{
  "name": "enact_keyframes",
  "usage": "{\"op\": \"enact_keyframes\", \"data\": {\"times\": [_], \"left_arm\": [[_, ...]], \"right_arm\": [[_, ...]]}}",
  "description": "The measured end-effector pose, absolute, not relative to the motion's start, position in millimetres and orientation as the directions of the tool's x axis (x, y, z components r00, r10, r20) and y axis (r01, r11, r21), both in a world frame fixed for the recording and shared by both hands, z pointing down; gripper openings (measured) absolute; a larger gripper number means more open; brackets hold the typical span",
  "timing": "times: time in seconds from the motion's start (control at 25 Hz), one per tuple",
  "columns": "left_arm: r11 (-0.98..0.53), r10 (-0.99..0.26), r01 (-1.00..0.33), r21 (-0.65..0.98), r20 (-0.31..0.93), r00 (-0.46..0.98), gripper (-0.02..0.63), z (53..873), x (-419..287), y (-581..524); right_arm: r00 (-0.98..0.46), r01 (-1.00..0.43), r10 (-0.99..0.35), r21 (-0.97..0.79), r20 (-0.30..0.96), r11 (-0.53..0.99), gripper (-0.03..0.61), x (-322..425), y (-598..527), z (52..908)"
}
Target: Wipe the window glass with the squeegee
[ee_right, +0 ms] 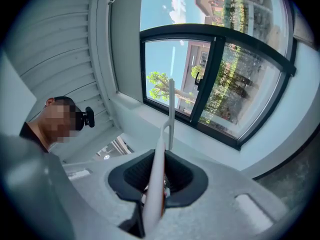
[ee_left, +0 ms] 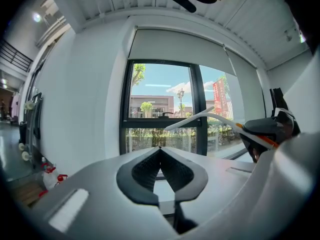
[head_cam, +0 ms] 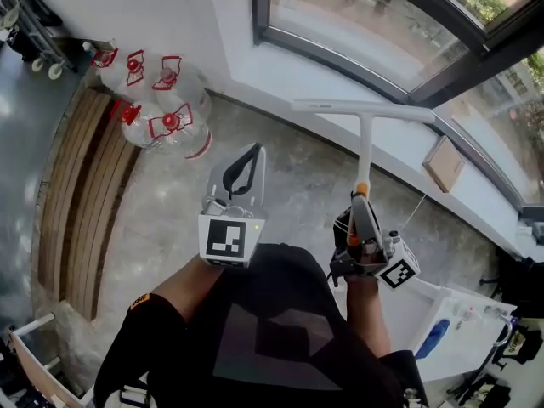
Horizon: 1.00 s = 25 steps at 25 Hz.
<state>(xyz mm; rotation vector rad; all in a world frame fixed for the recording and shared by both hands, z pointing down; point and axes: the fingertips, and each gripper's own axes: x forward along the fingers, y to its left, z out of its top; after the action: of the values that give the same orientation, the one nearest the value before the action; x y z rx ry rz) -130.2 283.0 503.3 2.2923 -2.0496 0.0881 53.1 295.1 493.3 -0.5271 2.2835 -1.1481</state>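
Right gripper (head_cam: 360, 209): pinching the white handle of the squeegee (head_cam: 366, 147); in the right gripper view the handle runs up between the dark pads (ee_right: 182, 176), which press on it from both sides.
Squeegee: T-shaped, with an orange collar just above the jaws. It is held upright and tilted towards the window (head_cam: 365, 24). In the head view its crossbar blade (head_cam: 361, 107) lies over the white sill (head_cam: 280, 66) below the dark frame.
Blade and glass: the blade is raised in front of the pane and looks short of it; no view shows contact for certain.
Left gripper (head_cam: 255, 153): pressed together with nothing inside. In the left gripper view (ee_left: 160, 150) the jaw tips meet at a point and only a small gap shows below them. It is held out beside the right gripper, apart from the squeegee.
Left gripper's outlook: the squeegee (ee_left: 200, 116) crosses in front of the window, with trees and buildings beyond.
Person: black shirt, both forearms reaching forward, seen from above.
Floor (head_cam: 289, 185): grey concrete.
Water bottles (head_cam: 161, 100): a cluster of clear jugs with red caps and handles, against the wall at left, well apart from the grippers.
Wooden slats (head_cam: 85, 202): along the left edge, beside the bottles.
Brown board (head_cam: 444, 164): on the sill to the right of the blade.
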Motion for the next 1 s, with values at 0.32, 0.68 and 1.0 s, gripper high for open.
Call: {"op": "enact_keyframes", "data": {"times": [0.32,0.68,1.0], "left_arm": [[-0.151,-0.988,-0.988,0.026,0.041,0.152,0.018,487.6,-208.4,208.5],[-0.132,-0.991,-0.989,0.06,0.015,0.133,0.018,484.2,-276.6,168.2],[-0.087,-0.996,-0.994,0.063,0.031,0.09,0.018,490.2,-296.9,148.7]], "right_arm": [[-0.745,-0.171,-0.609,-0.804,-0.272,0.569,0.049,-8.7,232.0,471.4],[-0.727,-0.216,-0.633,-0.786,-0.266,0.579,0.049,-54.9,194.0,455.6],[-0.742,-0.201,-0.615,-0.785,-0.268,0.585,0.049,-69.2,156.4,455.9]]}}
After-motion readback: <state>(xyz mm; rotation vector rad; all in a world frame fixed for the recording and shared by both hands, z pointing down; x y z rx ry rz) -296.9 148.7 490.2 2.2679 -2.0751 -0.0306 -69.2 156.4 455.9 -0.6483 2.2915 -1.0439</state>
